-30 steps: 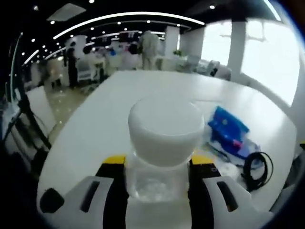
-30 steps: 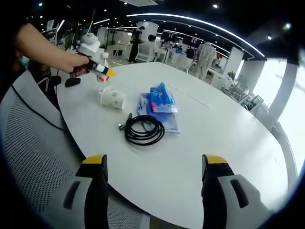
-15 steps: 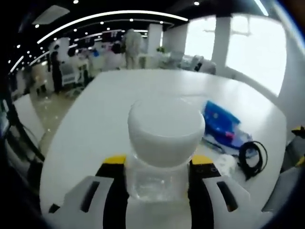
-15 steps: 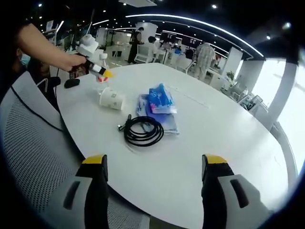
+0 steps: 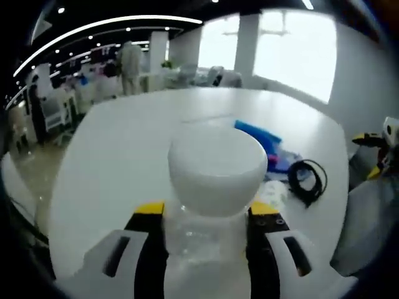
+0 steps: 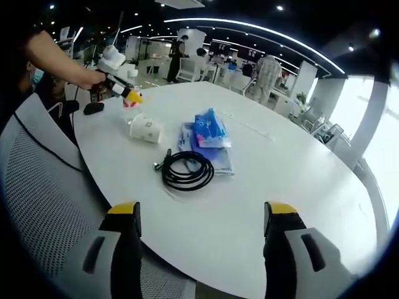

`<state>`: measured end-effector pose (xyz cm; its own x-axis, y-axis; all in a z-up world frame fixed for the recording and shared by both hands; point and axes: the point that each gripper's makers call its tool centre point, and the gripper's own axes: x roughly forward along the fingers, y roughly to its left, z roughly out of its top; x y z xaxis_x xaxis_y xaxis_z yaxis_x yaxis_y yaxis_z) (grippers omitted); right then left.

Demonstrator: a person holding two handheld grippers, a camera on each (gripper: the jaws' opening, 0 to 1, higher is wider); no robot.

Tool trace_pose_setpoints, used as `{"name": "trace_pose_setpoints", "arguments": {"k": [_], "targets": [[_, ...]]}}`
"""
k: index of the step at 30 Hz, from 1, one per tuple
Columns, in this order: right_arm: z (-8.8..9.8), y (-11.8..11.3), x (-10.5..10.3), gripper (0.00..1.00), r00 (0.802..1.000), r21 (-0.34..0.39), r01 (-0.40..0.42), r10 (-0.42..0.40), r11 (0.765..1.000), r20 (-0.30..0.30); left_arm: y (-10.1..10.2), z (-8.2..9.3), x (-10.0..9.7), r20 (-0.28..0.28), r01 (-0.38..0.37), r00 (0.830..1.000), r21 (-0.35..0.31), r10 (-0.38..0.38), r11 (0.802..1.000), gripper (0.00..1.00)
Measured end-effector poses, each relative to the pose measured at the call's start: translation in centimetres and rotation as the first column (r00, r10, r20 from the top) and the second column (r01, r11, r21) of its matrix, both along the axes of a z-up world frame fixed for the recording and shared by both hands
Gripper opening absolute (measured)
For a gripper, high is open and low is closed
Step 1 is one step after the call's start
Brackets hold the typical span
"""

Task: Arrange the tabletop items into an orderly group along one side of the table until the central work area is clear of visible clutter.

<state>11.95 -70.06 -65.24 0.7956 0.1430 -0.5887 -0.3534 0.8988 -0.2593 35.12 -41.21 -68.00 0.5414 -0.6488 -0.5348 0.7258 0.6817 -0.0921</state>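
Jar (image 5: pixel 214 187) clamped in left gripper (image 5: pixel 206 218) above table (image 5: pixel 112 156).

On the white counter (image 6: pixel 280 162) the count runs: one clear plastic bottle with a white cap (image 5: pixel 214 187), one paper cup lying on its side (image 6: pixel 147 128), one coiled black cable (image 6: pixel 187 170), one blue tissue pack (image 6: pixel 210 128), and one flat clear-and-blue plastic pouch under it (image 6: pixel 218 158). One mesh-backed office chair (image 6: pixel 37 193) stands at the counter's edge. Two grippers: left (image 6: pixel 124 94), right (image 6: pixel 202 233).
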Motion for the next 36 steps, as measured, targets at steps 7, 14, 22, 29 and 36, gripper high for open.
{"name": "trace_pose_setpoints", "arguments": {"k": [7,14,22,29,36], "targets": [[-0.1,0.0,0.0,0.81,1.0,-0.004,-0.002,0.002,1.0,-0.006,-0.7,0.2,-0.7,-0.001,0.106,0.994,-0.014,-0.106,0.994,0.45],[-0.3,-0.1,-0.1,0.8,1.0,-0.009,-0.001,0.001,1.0,-0.012,-1.1,0.4,-1.2,-0.008,0.175,0.985,-0.027,-0.175,0.984,0.46],[-0.3,0.0,-0.1,0.8,1.0,-0.015,-0.008,0.007,1.0,-0.015,-0.6,0.6,-2.1,-0.016,0.234,0.972,-0.048,-0.235,0.971,0.43],[-0.3,0.1,-0.1,0.8,1.0,-0.014,-0.012,0.012,1.0,-0.016,-0.6,0.5,-2.4,-0.019,0.266,0.964,-0.029,-0.267,0.963,0.43],[-0.4,0.2,-0.1,0.8,1.0,-0.015,-0.016,0.016,1.0,-0.02,-0.2,0.5,-2.2,-0.008,0.233,0.972,-0.006,-0.233,0.972,0.45]]}}
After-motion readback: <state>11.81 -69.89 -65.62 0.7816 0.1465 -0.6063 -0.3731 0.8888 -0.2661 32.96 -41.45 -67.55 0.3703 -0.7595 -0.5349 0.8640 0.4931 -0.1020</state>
